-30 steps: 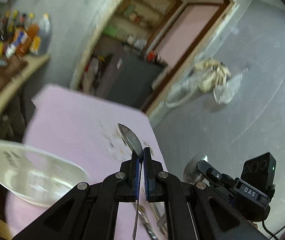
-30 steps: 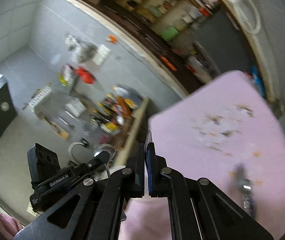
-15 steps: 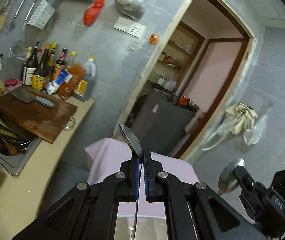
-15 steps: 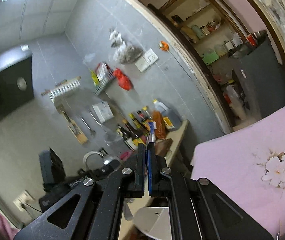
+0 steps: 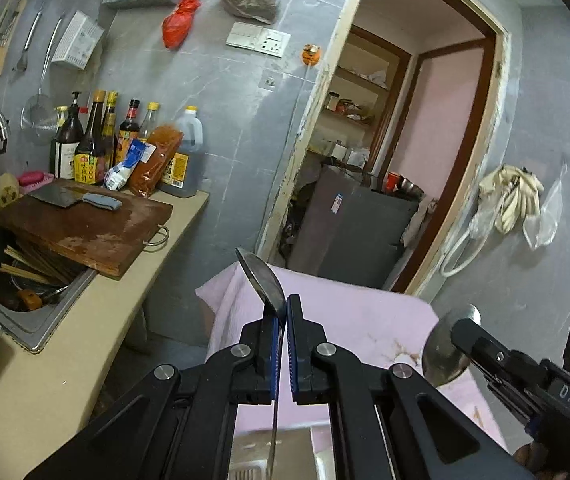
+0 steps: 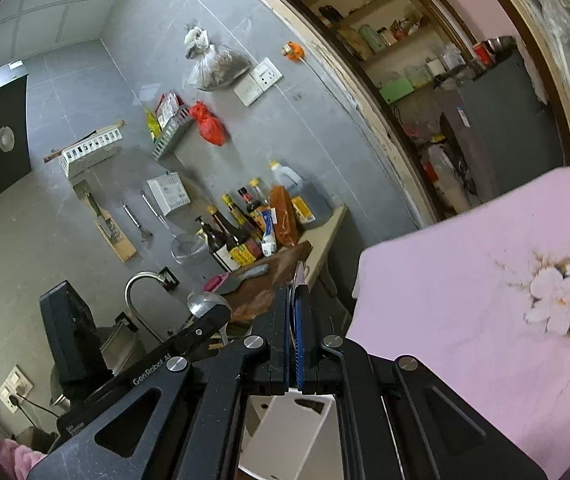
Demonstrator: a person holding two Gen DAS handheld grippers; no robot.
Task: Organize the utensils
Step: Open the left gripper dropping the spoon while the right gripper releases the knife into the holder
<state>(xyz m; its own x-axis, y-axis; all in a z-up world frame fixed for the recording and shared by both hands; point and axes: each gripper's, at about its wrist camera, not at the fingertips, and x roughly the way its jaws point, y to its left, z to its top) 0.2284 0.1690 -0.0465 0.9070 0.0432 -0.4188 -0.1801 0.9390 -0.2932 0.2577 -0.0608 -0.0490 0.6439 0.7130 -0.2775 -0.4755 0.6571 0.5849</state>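
Note:
My left gripper (image 5: 284, 312) is shut on a metal spoon (image 5: 263, 280); its bowl sticks up past the fingertips and its handle runs down between the fingers. My right gripper (image 6: 296, 292) is shut on a second metal spoon (image 6: 298, 276), seen edge-on. In the left wrist view the right gripper (image 5: 461, 330) shows at lower right with that spoon's bowl (image 5: 445, 352). In the right wrist view the left gripper (image 6: 211, 316) shows at lower left with its spoon's bowl (image 6: 205, 302). Both are held high above the pink-clothed table (image 5: 365, 328). A white holder (image 6: 289, 428) lies below the right gripper.
A counter (image 5: 65, 340) at left carries a wooden cutting board (image 5: 85, 228) with a cleaver, bottles (image 5: 125, 144), and a sink (image 5: 1, 280) with chopsticks. A doorway (image 5: 405, 160) with a grey cabinet is behind the table. The pink cloth (image 6: 485, 300) has a flower print.
Both grippers have tilted upward from the table toward the wall and counter. Each still holds its spoon.

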